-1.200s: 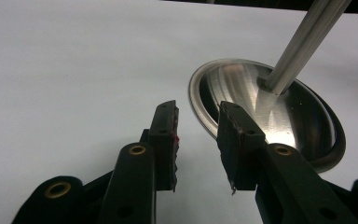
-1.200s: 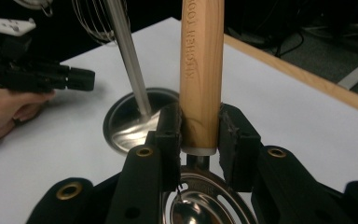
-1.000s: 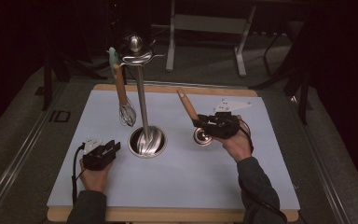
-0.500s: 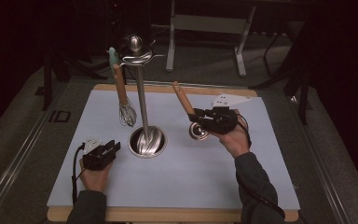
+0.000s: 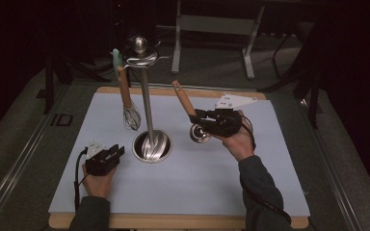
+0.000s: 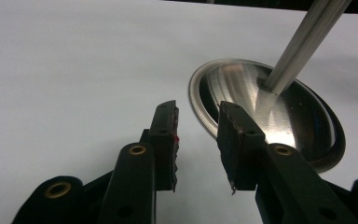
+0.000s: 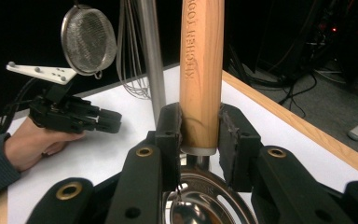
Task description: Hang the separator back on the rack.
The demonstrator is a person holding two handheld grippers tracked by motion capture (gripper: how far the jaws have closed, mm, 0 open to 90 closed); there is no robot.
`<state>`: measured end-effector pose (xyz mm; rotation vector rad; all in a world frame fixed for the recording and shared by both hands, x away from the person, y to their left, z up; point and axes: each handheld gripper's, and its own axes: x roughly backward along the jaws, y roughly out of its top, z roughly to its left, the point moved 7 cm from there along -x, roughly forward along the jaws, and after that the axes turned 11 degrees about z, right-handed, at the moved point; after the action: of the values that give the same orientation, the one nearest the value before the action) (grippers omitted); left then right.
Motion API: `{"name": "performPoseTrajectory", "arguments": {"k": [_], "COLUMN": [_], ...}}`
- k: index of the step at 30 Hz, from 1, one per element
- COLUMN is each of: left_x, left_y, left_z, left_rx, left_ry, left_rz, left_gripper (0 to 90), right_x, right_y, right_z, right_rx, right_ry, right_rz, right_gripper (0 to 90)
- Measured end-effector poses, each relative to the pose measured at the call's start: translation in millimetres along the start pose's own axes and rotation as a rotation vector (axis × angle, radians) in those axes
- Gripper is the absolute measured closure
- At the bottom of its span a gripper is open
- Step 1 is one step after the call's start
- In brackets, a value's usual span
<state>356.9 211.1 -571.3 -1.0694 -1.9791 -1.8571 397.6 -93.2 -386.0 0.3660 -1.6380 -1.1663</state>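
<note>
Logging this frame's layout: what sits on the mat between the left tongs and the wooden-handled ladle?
The utensil stand's round steel base, its pole rising from it, lies between the left tongs and the ladle, seen from the high view.

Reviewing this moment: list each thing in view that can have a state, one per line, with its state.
Right gripper: shut on the ladle's wooden handle.
Steel ladle with wooden handle: held, handle tilted up, bowl low over the table.
Left gripper: open, nothing between the jaws, beside the stand's base.
Steel utensil stand with round base: upright on the white table.
Wire whisk with wooden handle: hanging from the stand.
Mesh strainer: hanging up high.
</note>
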Motion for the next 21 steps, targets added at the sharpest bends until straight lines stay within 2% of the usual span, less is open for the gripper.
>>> {"name": "performPoseTrajectory", "arguments": {"k": [11, 21], "left_x": [0.0, -0.1], "left_y": [0.0, 0.1], "left_z": [0.0, 0.0], "left_rx": [0.000, 0.001], "left_ry": [0.000, 0.000], "left_rz": [0.001, -0.001], "left_gripper": [68.3, 68.3], "right_x": [0.2, 4.8], "right_y": [7.0, 21.5], "right_z": [8.4, 20.2], "right_rx": [0.016, 0.045], "right_ry": [0.021, 0.047], "right_rz": [-0.021, -0.051], "right_gripper": [71.1, 71.1]}}
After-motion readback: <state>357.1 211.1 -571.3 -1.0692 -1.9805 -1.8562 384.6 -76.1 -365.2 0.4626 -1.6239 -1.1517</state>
